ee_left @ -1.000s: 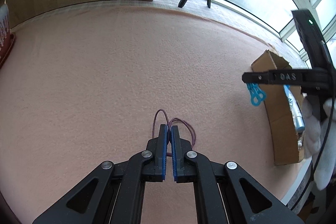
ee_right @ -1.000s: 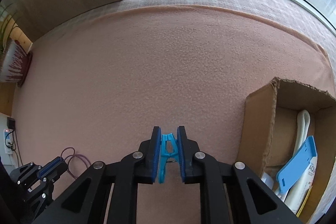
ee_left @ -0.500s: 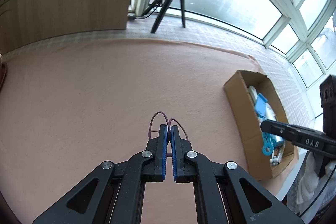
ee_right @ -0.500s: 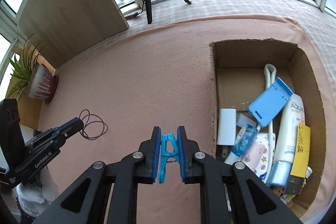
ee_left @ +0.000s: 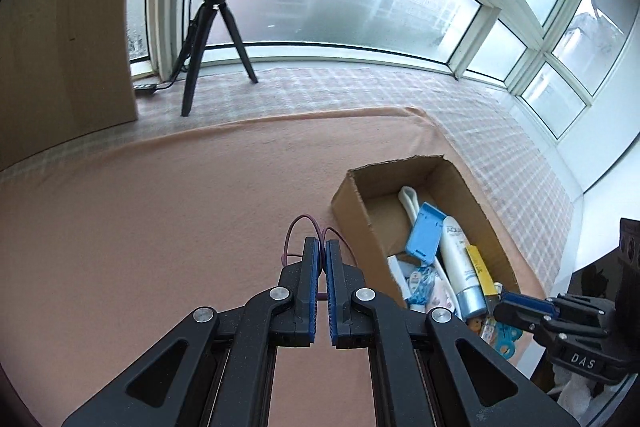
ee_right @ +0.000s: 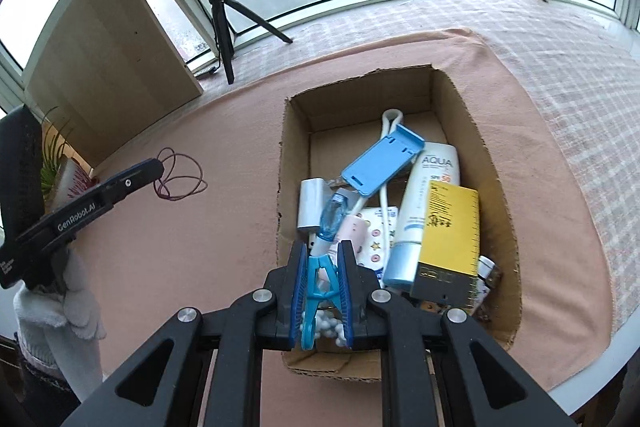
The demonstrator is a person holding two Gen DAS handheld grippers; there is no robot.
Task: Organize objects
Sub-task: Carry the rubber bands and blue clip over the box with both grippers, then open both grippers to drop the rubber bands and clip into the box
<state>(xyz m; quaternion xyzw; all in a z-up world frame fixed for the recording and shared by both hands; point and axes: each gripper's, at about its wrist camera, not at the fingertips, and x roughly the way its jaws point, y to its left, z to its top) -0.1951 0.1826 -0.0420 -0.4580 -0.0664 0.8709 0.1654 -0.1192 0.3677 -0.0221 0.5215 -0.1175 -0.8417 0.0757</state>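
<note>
Right gripper [ee_right: 322, 259] was clamped on a blue clothes peg [ee_right: 317, 291], held over the near end of the open cardboard box [ee_right: 496, 163]. The peg sat upright between the pads, above white beads in the box. The box stood on the pink cloth [ee_right: 200, 247] and was crowded: a white tube [ee_right: 424, 195], a yellow carton [ee_right: 452, 239], a blue phone stand [ee_right: 380, 163], a small clear-blue bottle [ee_right: 332, 219], a grey block [ee_right: 311, 203].

Left gripper [ee_left: 320, 259] was pinched shut on a loop of thin purple cord [ee_left: 298, 227], which hung clear of the cloth just left of the box. A white glove [ee_right: 76, 291] covered the hand on that tool.

Ring light on a tripod [ee_left: 212, 31] stood by the window.
</note>
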